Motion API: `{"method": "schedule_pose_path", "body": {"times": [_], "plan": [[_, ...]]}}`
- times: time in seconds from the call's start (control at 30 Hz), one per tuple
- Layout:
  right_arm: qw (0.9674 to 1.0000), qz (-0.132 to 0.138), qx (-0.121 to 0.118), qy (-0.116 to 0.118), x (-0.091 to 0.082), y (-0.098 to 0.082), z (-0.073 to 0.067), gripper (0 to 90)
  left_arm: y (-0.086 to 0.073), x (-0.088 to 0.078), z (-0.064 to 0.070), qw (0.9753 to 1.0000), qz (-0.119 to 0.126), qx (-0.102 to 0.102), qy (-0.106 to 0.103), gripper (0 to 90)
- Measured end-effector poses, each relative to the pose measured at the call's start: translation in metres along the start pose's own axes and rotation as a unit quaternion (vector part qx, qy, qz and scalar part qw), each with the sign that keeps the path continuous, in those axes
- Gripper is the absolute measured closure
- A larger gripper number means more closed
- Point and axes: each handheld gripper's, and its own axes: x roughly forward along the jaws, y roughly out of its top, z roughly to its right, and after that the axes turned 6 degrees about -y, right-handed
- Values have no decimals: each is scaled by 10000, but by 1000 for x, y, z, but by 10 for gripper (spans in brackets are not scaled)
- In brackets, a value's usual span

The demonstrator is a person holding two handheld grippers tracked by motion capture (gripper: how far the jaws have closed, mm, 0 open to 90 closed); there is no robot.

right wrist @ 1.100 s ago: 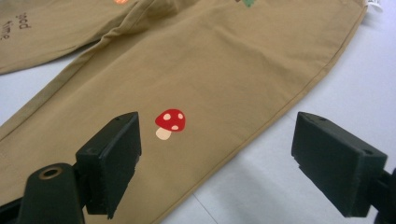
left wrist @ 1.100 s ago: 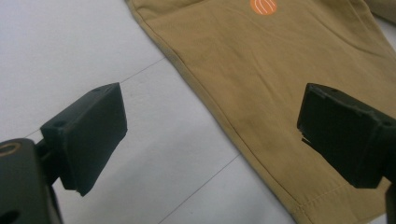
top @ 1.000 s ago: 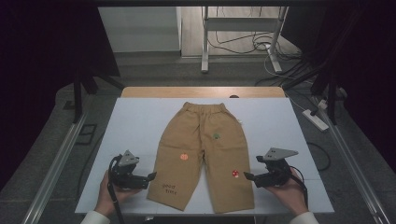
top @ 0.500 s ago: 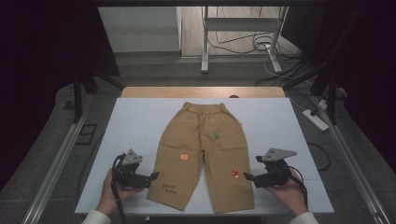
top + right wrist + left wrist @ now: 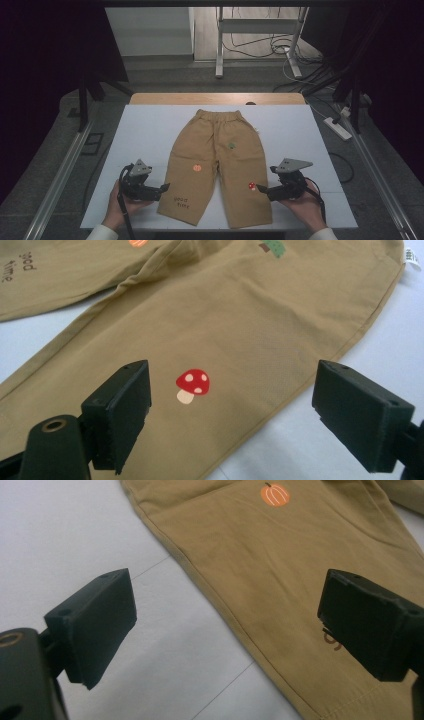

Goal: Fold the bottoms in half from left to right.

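1. The pair of small tan cotton trousers (image 5: 216,165) lies flat on the white table sheet (image 5: 140,135), waistband at the far side and both leg hems toward the person.
2. The left black two-jaw gripper (image 5: 162,189) is held in the person's left hand (image 5: 117,210), just outside the outer edge of the trouser leg that carries the dark lettering (image 5: 182,201).
3. Left gripper state: released, jaws spread wide, nothing between them. In the left gripper view (image 5: 227,630), the outer seam of that leg runs diagonally through the gap; one jaw stands over bare white sheet, the other over tan fabric close to the lettering.
4. An orange pumpkin print (image 5: 275,495) sits farther along the same leg, well ahead of the left jaws.
5. The right black two-jaw gripper (image 5: 260,188) is held in the person's right hand (image 5: 305,207), with its tips at the outer edge of the other leg.
6. Right gripper state: released, jaws spread wide, gripping nothing. In the right gripper view (image 5: 232,410), a red mushroom print with white spots (image 5: 192,385) lies between the jaws, nearer to one of them; the outer hem edge passes just inside the other jaw.
7. A green print (image 5: 272,247) lies ahead of the right jaws, nearer the waistband.
8. Whether either gripper's jaw tips touch the cloth cannot be told.
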Motion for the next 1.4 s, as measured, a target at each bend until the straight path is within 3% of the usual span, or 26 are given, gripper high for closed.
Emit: {"method": "schedule_pose_path", "body": {"times": [0.6,1.4], "plan": [[9999,-47,-61,119,11,15,-8,164,2,2,-3,10000,7,-18,26,90],[9980,-173,-398,462,48,48,-51,166,4,4,-8,10000,26,-38,8,88]]}}
